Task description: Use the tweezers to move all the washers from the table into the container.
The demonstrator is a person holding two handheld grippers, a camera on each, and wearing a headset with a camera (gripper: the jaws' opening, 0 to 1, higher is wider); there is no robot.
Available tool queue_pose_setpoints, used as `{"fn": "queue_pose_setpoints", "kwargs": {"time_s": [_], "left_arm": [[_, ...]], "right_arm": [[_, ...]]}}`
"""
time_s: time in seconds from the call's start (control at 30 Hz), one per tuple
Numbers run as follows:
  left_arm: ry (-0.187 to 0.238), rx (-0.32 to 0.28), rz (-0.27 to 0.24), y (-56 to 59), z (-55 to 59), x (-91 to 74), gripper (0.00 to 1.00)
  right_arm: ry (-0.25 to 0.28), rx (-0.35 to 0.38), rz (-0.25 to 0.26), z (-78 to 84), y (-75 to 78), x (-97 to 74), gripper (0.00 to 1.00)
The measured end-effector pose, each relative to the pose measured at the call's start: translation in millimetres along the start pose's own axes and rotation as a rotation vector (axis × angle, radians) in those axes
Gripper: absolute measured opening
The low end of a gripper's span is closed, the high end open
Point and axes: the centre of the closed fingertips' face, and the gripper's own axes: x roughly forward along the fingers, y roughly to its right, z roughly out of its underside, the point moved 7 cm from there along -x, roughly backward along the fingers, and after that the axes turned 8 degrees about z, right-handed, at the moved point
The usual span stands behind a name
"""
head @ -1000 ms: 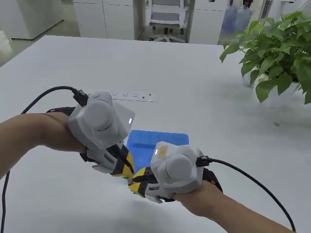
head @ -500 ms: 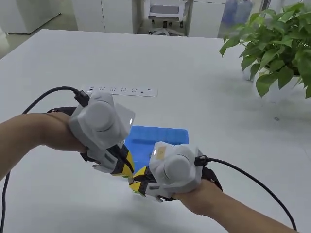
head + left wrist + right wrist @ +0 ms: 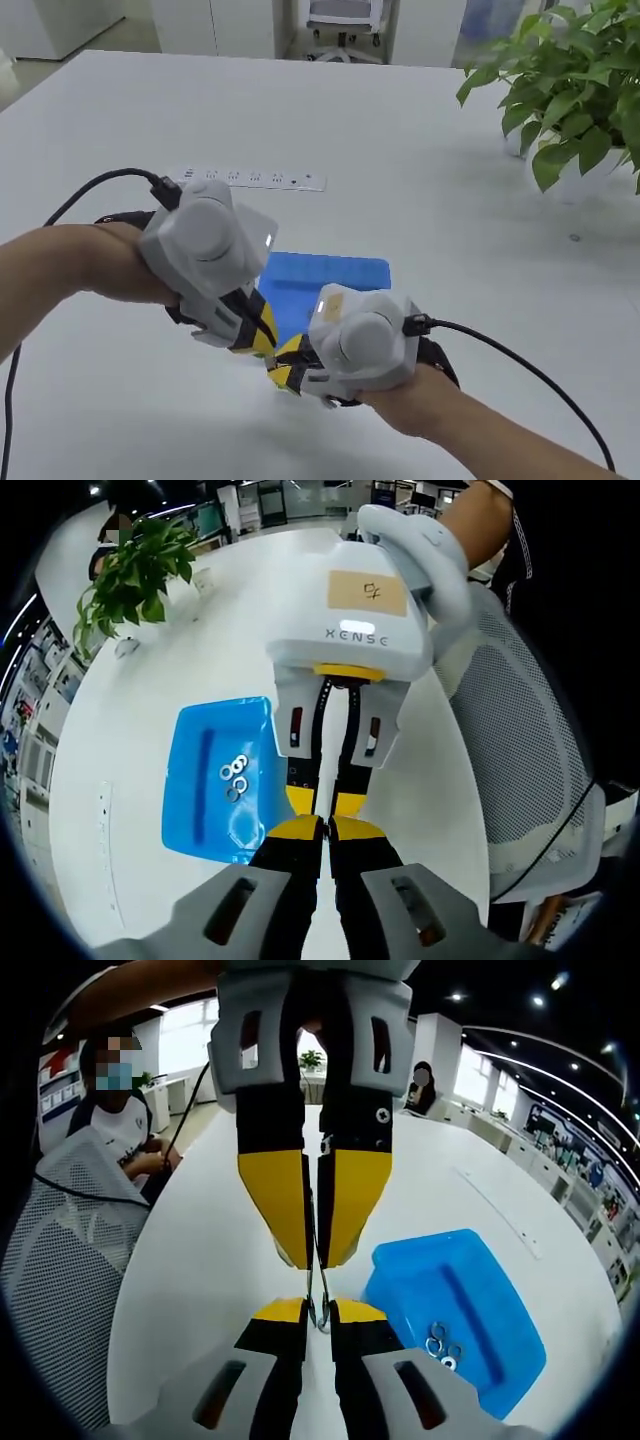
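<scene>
Pinching the thin tweezers (image 3: 316,1285) tight with the left gripper (image 3: 314,1258) and the right gripper (image 3: 320,1315), one at each end, tip to tip. Spotting a few washers (image 3: 441,1345) lying inside the blue container (image 3: 470,1280), just beside the grippers. Not telling whether a washer is sitting in the tweezer tips: too small. Probably getting a good hold of the tweezers, partway through the job. Next, needing to aim the tips at a washer and squeeze softly. Pointing both grippers at each other, low over the white table (image 3: 400,150), with a hand (image 3: 120,265) behind each.
</scene>
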Motion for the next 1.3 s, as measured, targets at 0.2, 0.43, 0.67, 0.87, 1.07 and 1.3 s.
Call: {"fn": "queue_pose_setpoints", "kwargs": {"time_s": [0.2, 0.43, 0.67, 0.87, 1.07, 1.3], "left_arm": [[0.003, 0.001, -0.005, -2.2, -1.8, 0.4, 0.06], [0.002, 0.002, -0.005, -3.4, -3.3, 1.9, 0.06], [0.011, -0.007, -0.004, -5.5, -4.4, 2.6, 0.06], [0.024, -0.034, 0.000, -12.7, -4.8, 3.0, 0.06], [0.020, -0.044, 0.003, -15.1, -4.5, 3.3, 0.06], [0.022, -0.046, 0.010, -13.3, -3.9, 4.0, 0.06]], "right_arm": [[0.001, 0.009, 0.002, 0.9, 3.5, 0.3, 0.10], [-0.001, 0.005, 0.005, 2.4, 5.1, 1.1, 0.10], [-0.004, 0.017, -0.004, 3.4, 6.5, 1.3, 0.11], [-0.017, 0.039, -0.006, 4.2, 9.0, 1.9, 0.10], [-0.027, 0.054, -0.006, 4.0, 10.0, 2.1, 0.10], [-0.032, 0.069, -0.004, 3.9, 8.8, 1.3, 0.08]]}}
